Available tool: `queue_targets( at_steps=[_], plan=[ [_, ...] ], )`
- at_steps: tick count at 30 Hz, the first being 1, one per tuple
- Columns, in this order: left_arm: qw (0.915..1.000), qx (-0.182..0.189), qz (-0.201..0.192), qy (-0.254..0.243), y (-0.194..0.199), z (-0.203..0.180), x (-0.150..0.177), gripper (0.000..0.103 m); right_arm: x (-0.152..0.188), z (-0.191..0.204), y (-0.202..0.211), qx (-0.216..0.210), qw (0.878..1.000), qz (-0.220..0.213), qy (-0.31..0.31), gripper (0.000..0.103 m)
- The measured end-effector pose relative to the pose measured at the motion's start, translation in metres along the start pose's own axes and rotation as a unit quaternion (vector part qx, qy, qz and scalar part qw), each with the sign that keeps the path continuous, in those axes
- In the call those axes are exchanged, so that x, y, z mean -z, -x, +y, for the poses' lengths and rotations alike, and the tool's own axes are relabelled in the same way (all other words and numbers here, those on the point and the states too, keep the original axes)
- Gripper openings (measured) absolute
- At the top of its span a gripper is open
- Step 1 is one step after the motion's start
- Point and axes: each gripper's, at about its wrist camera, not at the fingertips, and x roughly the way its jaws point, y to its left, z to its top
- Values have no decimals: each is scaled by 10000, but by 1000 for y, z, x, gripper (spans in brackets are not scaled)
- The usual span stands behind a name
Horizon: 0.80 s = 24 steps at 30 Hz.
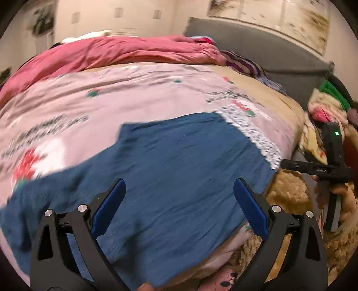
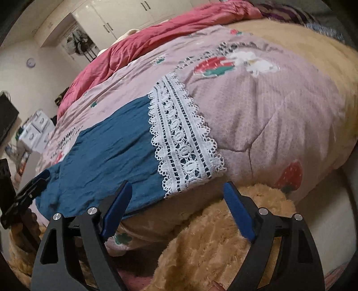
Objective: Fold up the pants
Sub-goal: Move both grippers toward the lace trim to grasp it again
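Observation:
The blue pants (image 1: 179, 170) with a white lace hem (image 1: 250, 132) lie spread on the pink printed quilt (image 1: 134, 96) on the bed. My left gripper (image 1: 179, 190) is open and empty, hovering just above the blue cloth near the bed's front edge. My right gripper (image 2: 176, 194) is open and empty, held in front of the bed edge just below the lace hem (image 2: 183, 138) of the pants (image 2: 107, 152). The right gripper also shows in the left wrist view (image 1: 286, 164) at the right. The left gripper's finger shows at the left of the right wrist view (image 2: 42, 176).
A red duvet (image 1: 111, 53) is bunched at the far side of the bed. A tan fleece blanket (image 2: 212, 241) hangs over the front edge. A grey headboard (image 1: 257, 44) stands at the right, with a pile of clothes (image 1: 324, 105) beside it. White wardrobes (image 2: 125, 15) line the far wall.

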Motion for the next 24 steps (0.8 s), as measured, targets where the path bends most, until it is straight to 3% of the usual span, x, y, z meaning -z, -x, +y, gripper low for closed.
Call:
queue_targets(
  at_steps=[4, 9, 11, 15, 16, 19, 24],
  plan=[
    [9990, 236, 124, -346, -18, -22, -34, 91, -5, -5, -5, -109, 9998, -5, -148, 83],
    [9949, 145, 374, -922, -59, -48, -79, 91, -6, -13, -15, -310, 9983, 8, -495, 83],
    [9924, 285, 488, -1090, -78, -57, -96, 91, -6, -14, -16, -331, 9981, -60, -524, 83],
    [9889, 682, 777, -1069, -121, -62, -125, 91, -10, -11, -11, -463, 9970, -277, -551, 68],
    [9878, 664, 867, -1107, -132, -63, -130, 89, -12, -11, -10, -495, 9968, -319, -545, 65],
    [9820, 809, 1178, -1238, -167, -65, -144, 69, -17, -8, -9, -526, 9968, -410, -436, 63],
    [9736, 1310, 1466, -1163, -211, -61, -150, 69, -21, -13, -21, -524, 9962, -357, -592, 63]
  ],
)
